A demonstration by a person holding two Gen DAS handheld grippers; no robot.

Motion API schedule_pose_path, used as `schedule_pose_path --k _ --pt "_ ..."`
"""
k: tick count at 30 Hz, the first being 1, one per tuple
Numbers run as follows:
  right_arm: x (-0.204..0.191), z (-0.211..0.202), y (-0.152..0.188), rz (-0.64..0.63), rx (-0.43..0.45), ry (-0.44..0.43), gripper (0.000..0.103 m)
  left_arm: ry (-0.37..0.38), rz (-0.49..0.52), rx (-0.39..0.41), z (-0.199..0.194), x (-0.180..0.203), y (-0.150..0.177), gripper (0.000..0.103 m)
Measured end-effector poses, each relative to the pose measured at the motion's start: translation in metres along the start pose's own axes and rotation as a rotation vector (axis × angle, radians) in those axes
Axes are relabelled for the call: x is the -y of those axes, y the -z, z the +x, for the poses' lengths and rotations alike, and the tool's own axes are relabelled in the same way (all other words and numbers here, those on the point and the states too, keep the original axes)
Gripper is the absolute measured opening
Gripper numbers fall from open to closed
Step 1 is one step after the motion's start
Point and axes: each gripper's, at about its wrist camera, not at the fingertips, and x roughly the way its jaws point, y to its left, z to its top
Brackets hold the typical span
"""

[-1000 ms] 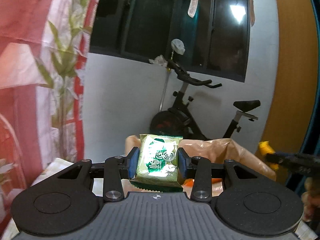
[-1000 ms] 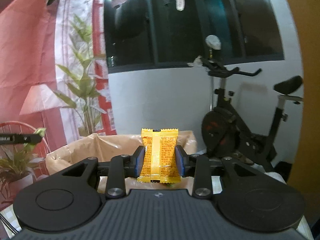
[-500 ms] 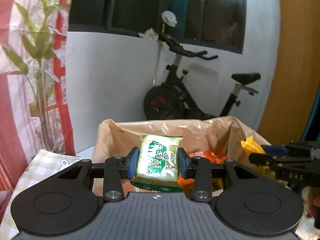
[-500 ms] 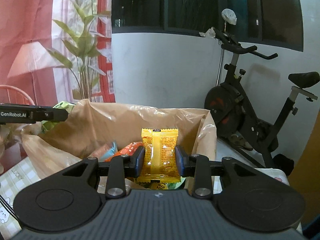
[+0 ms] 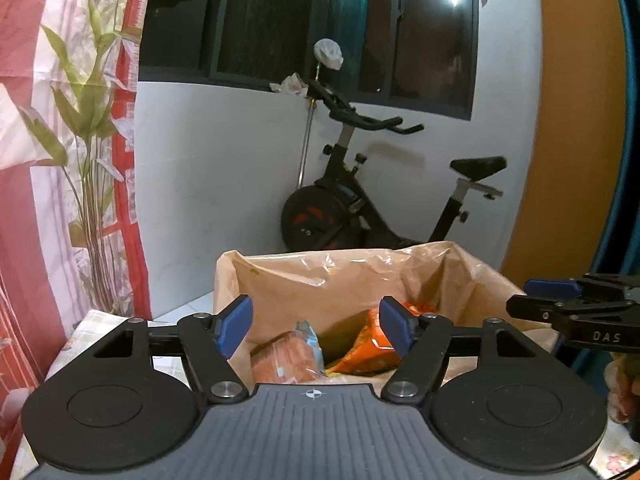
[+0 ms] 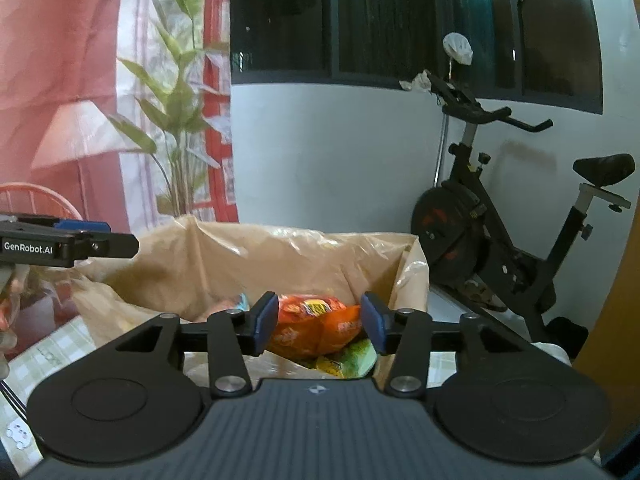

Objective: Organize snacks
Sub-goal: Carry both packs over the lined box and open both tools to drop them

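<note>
A box lined with a tan plastic bag (image 5: 320, 276) stands on the table and also shows in the right wrist view (image 6: 280, 256). Inside lie several snack packs: an orange chips bag (image 6: 316, 320), a green-yellow pack (image 6: 352, 360) and a reddish pack with a blue end (image 5: 288, 356). My left gripper (image 5: 316, 324) is open and empty over the box's near rim. My right gripper (image 6: 318, 322) is open and empty over the box's right part. Each gripper shows side-on in the other's view: the right one (image 5: 576, 312), the left one (image 6: 68, 240).
A black exercise bike (image 5: 384, 204) stands behind the box by the white wall, also in the right wrist view (image 6: 500, 240). A red and white curtain with leaf print (image 5: 72, 160) hangs at left. A checked tablecloth (image 6: 48, 352) covers the table.
Both grippers opened and let go of their packs: the green pack left my left gripper, the yellow pack left my right gripper. Both dropped into the box.
</note>
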Motion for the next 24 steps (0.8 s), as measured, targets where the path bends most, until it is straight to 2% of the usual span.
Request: schedule_pose_path --k 5,12,19,24 --pt "-0.009 -0.023 0.005 -0.01 0.042 -0.026 0.049 0.008 0.004 0.011 -0.03 -0.003 0.009 0.072" --pt "-0.015 -0.048 0.03 0.012 0.059 -0.051 0.049 0.009 -0.054 -0.01 -0.056 -0.014 0.039 0.072" --pt "-0.018 -0.061 0.054 0.038 0.02 -0.06 0.049 0.025 -0.135 -0.098 -0.05 -0.015 0.074 0.072" --pt "-0.017 -0.06 0.074 0.059 -0.026 -0.056 0.049 0.053 -0.139 -0.152 -0.037 -0.006 0.093 0.072"
